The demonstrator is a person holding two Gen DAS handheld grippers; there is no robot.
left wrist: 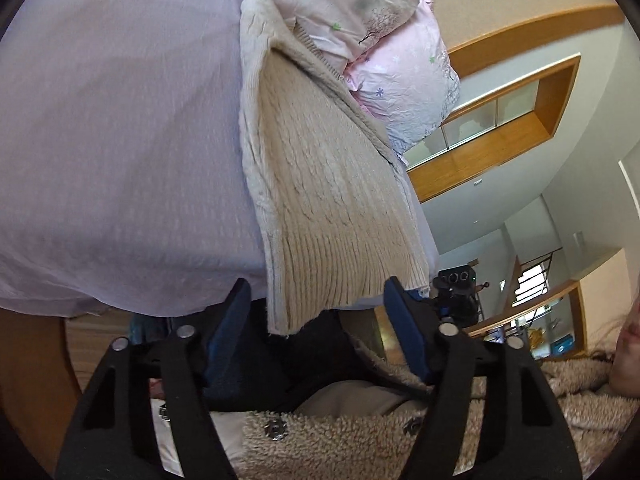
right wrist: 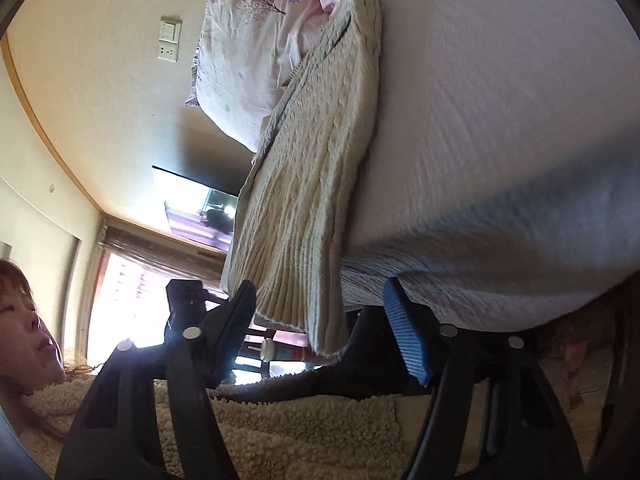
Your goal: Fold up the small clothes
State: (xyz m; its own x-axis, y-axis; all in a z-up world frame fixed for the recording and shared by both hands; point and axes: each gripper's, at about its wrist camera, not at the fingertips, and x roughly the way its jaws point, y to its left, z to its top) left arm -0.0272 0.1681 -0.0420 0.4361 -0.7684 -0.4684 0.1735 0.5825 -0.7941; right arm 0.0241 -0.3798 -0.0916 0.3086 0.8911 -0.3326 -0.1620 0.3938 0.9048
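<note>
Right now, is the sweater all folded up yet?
Not yet. The cream cable-knit sweater already looks doubled lengthwise into a long strip on the bed sheet, its ribbed hem hanging over the edge. The left gripper and right gripper are both open around that hem, holding nothing. Grabbing it and folding it shorter remains.

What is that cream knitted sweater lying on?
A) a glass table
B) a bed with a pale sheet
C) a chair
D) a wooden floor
B: the sweater lies stretched along the edge of the bed, on its pale sheet, with flowered pillows at its far end; its ribbed hem hangs over the near edge, between the open fingers of the left gripper and of the right gripper.
</note>
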